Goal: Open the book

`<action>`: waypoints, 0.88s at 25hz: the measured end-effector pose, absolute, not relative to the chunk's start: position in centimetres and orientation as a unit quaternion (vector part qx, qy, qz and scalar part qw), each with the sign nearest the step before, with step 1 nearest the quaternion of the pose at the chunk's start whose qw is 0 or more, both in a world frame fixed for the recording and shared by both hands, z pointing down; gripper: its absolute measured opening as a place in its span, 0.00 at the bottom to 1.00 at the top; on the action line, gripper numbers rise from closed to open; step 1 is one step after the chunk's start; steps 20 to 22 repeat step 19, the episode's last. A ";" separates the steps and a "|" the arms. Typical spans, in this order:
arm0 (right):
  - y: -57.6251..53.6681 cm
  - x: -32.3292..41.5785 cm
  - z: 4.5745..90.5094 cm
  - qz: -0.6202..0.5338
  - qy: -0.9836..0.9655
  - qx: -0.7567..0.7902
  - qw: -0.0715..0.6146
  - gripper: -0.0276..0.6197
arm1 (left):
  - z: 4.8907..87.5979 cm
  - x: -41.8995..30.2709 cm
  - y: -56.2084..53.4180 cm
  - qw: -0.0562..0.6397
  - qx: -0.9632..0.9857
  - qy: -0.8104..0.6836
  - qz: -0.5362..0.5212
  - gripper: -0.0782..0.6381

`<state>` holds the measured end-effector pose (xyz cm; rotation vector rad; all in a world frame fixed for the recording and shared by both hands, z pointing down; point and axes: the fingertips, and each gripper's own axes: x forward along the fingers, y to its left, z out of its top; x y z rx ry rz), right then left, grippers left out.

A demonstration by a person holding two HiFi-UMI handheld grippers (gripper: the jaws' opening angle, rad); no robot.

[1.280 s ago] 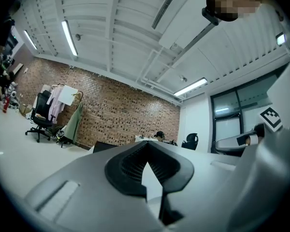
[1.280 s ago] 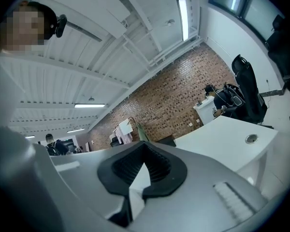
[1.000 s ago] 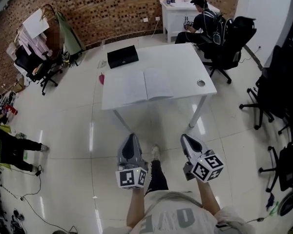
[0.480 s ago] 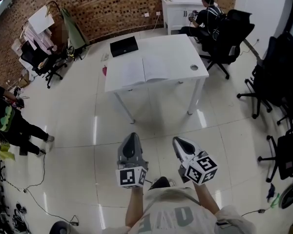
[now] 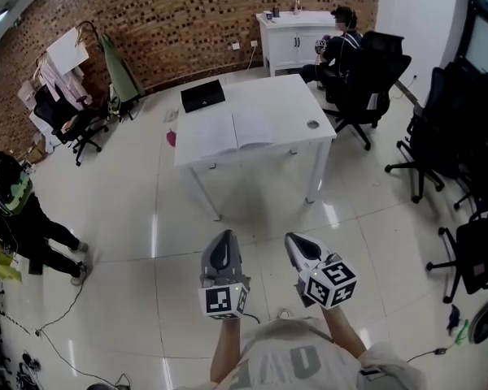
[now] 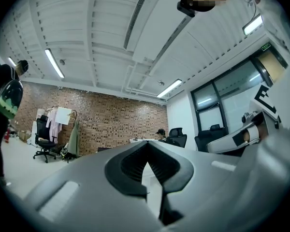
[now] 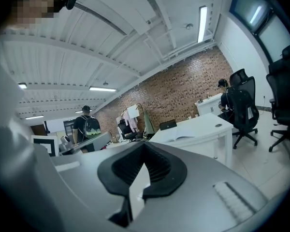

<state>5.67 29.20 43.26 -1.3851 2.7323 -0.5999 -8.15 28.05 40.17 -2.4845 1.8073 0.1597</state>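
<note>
Head view, standing figure. The book [image 5: 234, 131] lay on the white surface [image 5: 285, 96] at the far middle of the room, its pages spread flat to either side of the spine, with a black case [image 5: 202, 96] at the far left corner of the same surface. The left tongs [image 5: 222, 237] and right tongs [image 5: 294, 239] were held side by side over the bare floor [image 5: 146, 218], near the body and well apart from the surface; both were closed tip to tip with nothing between them. Judged from the spread pages, the opening step appeared complete. Any further move would call for walking to the near edge of the surface and parting the tongs before touching a page.
</note>
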 end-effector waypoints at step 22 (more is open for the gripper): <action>31.7 7.2 43.0 -0.186 0.866 -0.464 0.022 0.05 | 39.7 -7.4 30.0 0.043 -0.814 0.577 0.054 0.13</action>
